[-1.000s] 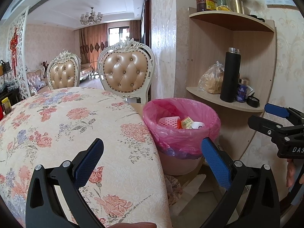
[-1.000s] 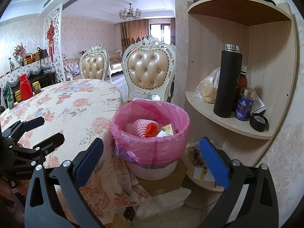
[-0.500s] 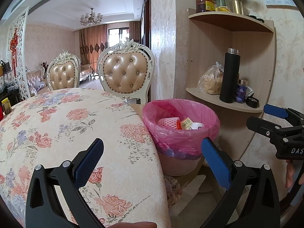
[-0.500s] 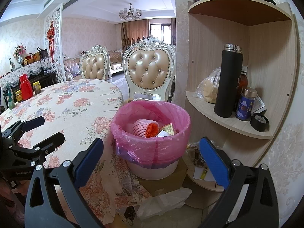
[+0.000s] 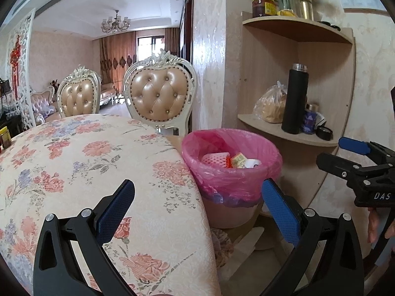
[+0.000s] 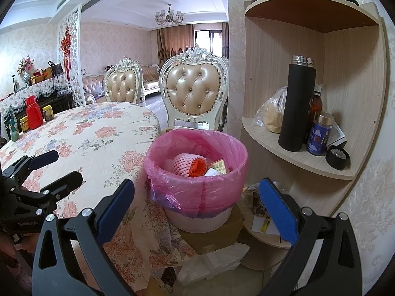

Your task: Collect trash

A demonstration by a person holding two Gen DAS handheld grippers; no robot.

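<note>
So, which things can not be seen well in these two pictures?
- Trash bin: bottom contents hidden in both views by the pink liner and the foam fruit net on top.
- Bin's base: left wrist view, cut by the table edge.
- Clear bag on the shelf: partly behind the black flask.
- Jar labels on the table: too small to read.
- Both hand-held grippers: open, empty.

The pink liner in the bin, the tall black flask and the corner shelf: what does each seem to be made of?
Pink liner: thin plastic film, it seems; half see-through, wrinkled, folded over the rim.
Tall black flask: probably metal with a matte black coat; the cap band is shiny silver.
Corner shelf: light wood-grain board, likely laminate; flat printed grain, matte.
</note>
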